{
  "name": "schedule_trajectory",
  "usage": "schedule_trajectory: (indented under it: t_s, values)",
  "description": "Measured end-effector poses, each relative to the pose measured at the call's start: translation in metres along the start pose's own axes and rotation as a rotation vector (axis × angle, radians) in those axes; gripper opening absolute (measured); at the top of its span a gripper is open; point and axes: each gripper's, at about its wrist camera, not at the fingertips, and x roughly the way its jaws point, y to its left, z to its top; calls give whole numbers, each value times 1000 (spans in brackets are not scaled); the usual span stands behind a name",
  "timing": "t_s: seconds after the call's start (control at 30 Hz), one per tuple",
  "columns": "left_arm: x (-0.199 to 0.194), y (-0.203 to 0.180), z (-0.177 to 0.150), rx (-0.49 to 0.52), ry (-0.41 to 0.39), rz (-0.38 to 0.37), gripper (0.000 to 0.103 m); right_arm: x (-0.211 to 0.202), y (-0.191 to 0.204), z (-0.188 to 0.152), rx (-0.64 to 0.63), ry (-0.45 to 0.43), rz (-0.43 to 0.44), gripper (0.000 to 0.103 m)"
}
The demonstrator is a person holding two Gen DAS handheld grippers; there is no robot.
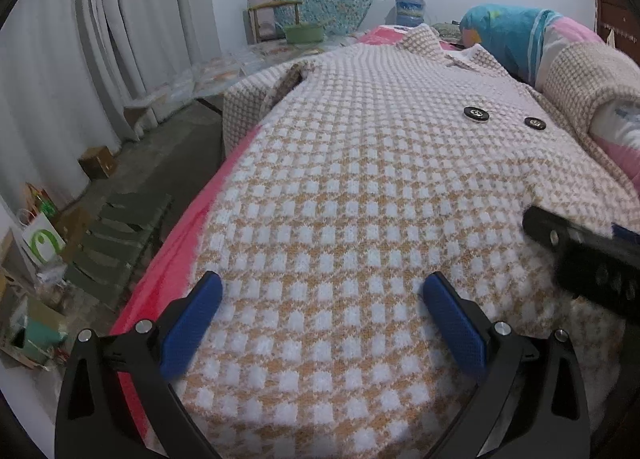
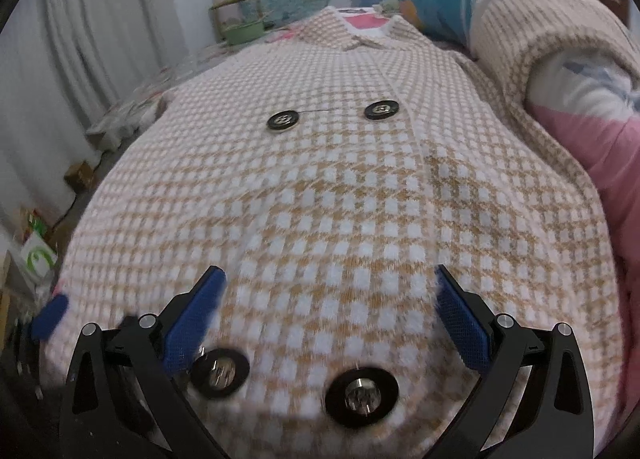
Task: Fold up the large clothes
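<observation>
A large tan-and-white checked knit coat (image 1: 360,187) lies spread front-up on the bed, collar at the far end. It fills the right wrist view as well, coat (image 2: 340,199), with two black buttons (image 2: 283,121) mid-chest and two more near the hem (image 2: 362,395). My left gripper (image 1: 324,299) hovers open over the coat's lower left part, beside the red sheet edge. My right gripper (image 2: 332,291) stands open above the hem, nothing between its fingers. Its black body (image 1: 592,255) shows at the right of the left wrist view. One sleeve (image 2: 532,43) drapes over rolled bedding.
A red sheet (image 1: 172,271) covers the bed's left edge, which drops to a dark floor with boxes and a paper bag (image 1: 42,243). Rolled quilts, blue and pink (image 1: 516,39), press against the coat's right side. Grey curtains (image 1: 100,39) hang at the left, and a chair (image 1: 276,19) stands at the far end.
</observation>
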Motion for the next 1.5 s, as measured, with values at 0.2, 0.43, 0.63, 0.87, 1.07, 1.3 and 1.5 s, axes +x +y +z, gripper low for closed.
schedule_trajectory:
  t_s: [0.2,0.43,0.63,0.87,1.07,1.3,1.5]
  values:
    - [-2,0,-1,55,36,5,99,-38,-2,-17,-97,-47,8,97]
    - [-9,-3,-1,71,86,-4,99,-73,-40,-27,40,-64,-5,97]
    - [-37,-8,-10,111,88,-5,99,-99,-86,-11,95,-75,-41,97]
    - [-51,-14,15,33,30,-151,99,-89,-76,4,-151,-70,37,97]
    - [-18,-39,23,96,25,-241,99,-43,-62,-29,-215,3,55,95]
    - [-2,-48,2,98,-8,-229,99,-42,-86,-54,-93,-32,171,96]
    - [-7,-51,-1,95,-29,-235,99,-48,-85,-62,-97,-78,156,96]
